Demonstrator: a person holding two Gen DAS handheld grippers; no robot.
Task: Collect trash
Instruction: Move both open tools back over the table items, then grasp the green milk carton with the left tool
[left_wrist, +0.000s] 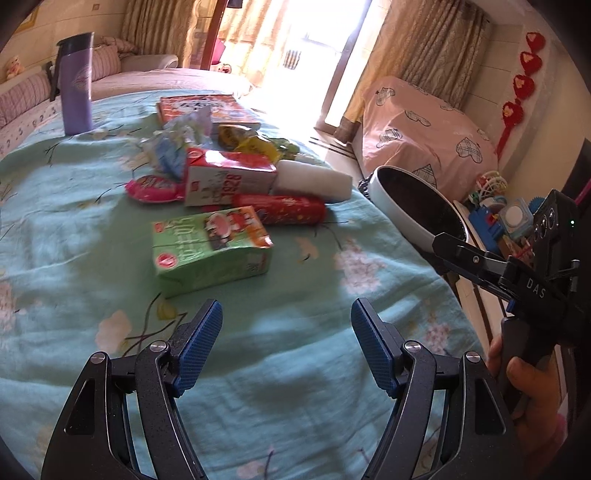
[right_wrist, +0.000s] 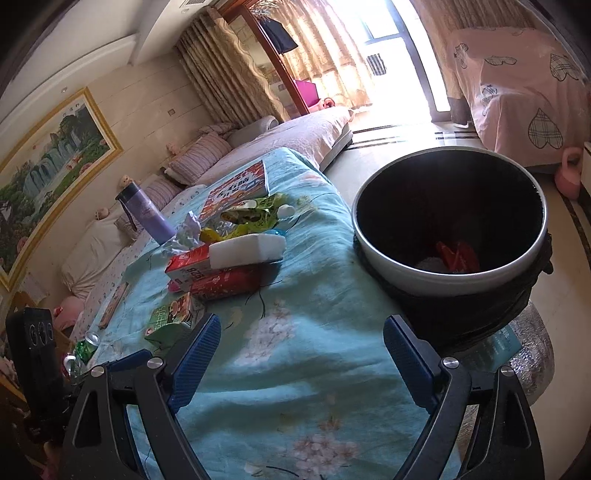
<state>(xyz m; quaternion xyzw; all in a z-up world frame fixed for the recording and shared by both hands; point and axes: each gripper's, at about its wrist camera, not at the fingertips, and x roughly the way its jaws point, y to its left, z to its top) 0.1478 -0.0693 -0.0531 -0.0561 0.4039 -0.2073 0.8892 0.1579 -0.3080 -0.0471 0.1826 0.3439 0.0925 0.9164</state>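
Trash lies on the teal floral tablecloth (left_wrist: 295, 295): a green carton (left_wrist: 210, 251), a red-white carton (left_wrist: 227, 179), a red packet (left_wrist: 280, 209), a white foam block (left_wrist: 314, 181), a pink wrapper (left_wrist: 153, 189) and yellow-green wrappers (left_wrist: 255, 142). My left gripper (left_wrist: 286, 343) is open and empty, just short of the green carton. My right gripper (right_wrist: 301, 354) is open and empty over the table's edge, beside the white-rimmed bin (right_wrist: 450, 273), which holds a red wrapper (right_wrist: 458, 256). The green carton (right_wrist: 171, 319) lies left of its left finger.
A purple flask (left_wrist: 75, 86) and a red book (left_wrist: 207, 109) stand at the table's far side. A green can (right_wrist: 86, 347) lies at the table's left edge. A sofa (right_wrist: 288, 136) is behind. Toys (left_wrist: 498, 218) and a covered bed (left_wrist: 424, 136) are at the right.
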